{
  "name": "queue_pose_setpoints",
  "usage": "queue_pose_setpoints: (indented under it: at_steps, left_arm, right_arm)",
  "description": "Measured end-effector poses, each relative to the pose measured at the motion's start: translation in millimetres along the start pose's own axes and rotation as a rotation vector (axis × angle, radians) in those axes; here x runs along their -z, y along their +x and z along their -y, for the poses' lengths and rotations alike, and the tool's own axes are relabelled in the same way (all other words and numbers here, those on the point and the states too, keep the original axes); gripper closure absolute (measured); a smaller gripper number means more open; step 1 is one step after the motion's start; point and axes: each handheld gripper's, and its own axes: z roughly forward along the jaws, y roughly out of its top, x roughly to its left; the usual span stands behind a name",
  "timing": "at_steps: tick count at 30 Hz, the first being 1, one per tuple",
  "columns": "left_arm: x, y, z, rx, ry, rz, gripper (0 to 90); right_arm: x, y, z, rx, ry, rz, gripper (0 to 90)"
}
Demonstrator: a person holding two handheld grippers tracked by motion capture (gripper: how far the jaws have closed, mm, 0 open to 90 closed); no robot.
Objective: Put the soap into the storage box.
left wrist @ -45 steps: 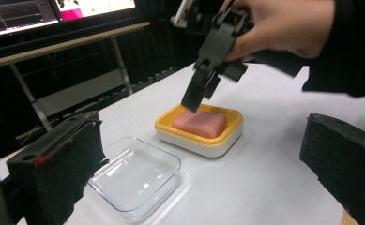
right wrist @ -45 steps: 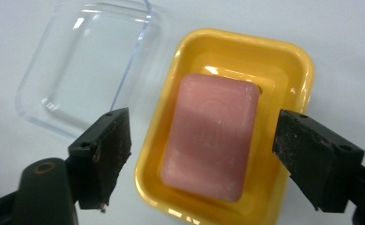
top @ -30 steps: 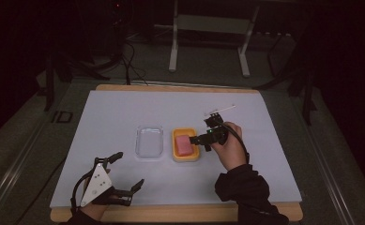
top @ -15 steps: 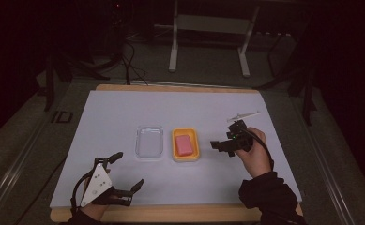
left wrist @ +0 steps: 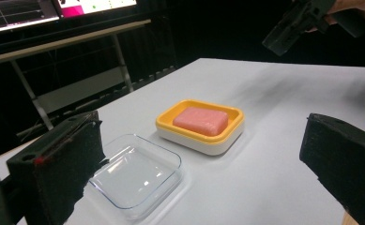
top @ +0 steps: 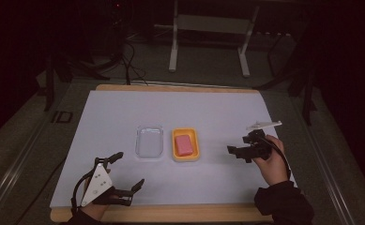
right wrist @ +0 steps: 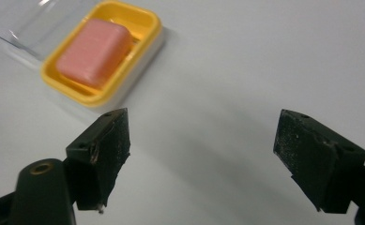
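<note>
Resting pink bar [top: 184,144], glossy yellow tray [top: 175,146]

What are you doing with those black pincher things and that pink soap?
A person holds a two-jaw gripper in each hand at a white table. The pink soap lies in its yellow dish, beside a clear lid. The right gripper hovers open, right of the dish, holding nothing. The left gripper is open too, near the table's front edge.
</note>
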Motion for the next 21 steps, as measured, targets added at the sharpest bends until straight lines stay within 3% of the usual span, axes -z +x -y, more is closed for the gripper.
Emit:
queue_pose_setpoints:
  at_steps: [9, 21]
  left_arm:
    - [-0.7, -0.3, 0.1, -0.002, 0.004, 0.001, 0.6]
    - [-1.7, -0.5, 0.4, -0.003, 0.008, 0.004, 0.6]
  right_arm:
    - [7.8, -16.6, 29.1, 0.014, 0.003, 0.003, 18.9]
    - [7.7, -28.2, 58.3, -0.002, -0.021, -0.017, 14.8]
